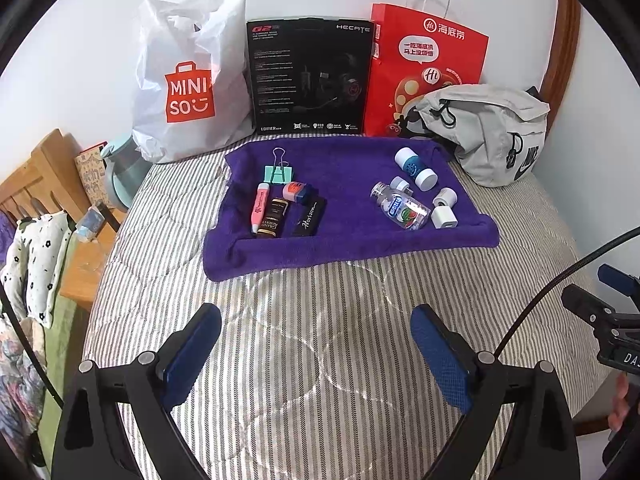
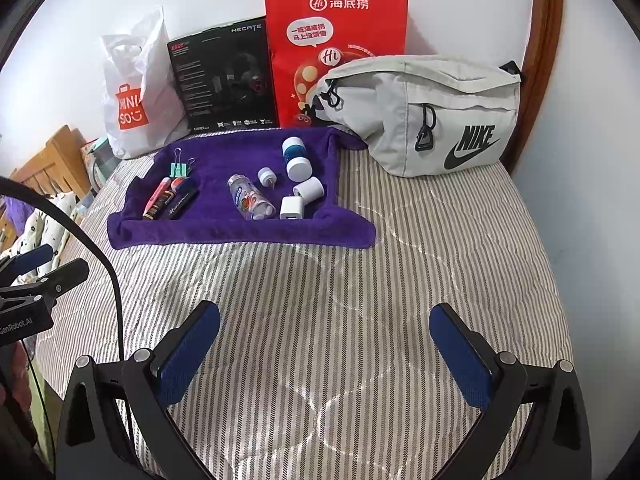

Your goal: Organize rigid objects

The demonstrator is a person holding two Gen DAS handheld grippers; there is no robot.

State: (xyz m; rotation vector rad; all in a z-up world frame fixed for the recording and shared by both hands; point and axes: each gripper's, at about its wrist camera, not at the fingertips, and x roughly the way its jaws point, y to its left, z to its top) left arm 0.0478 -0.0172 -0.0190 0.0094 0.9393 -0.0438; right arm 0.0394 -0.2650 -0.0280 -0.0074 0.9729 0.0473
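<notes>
Small items already lie sorted on the purple towel [image 1: 352,184], pens and clip [image 1: 278,174] left, bottle [image 1: 400,206] and chargers right, while both grippers [image 1: 316,356] [image 2: 324,356] hover empty, fingers spread.

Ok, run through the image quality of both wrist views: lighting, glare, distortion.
Left wrist view: even daylight, strong fisheye bending, black corners; the MINISO bag looks washed out, print on the clear bottle soft. Right wrist view: same curvature, the wooden frame bowed; sheen on the red paper bag, mild.
</notes>
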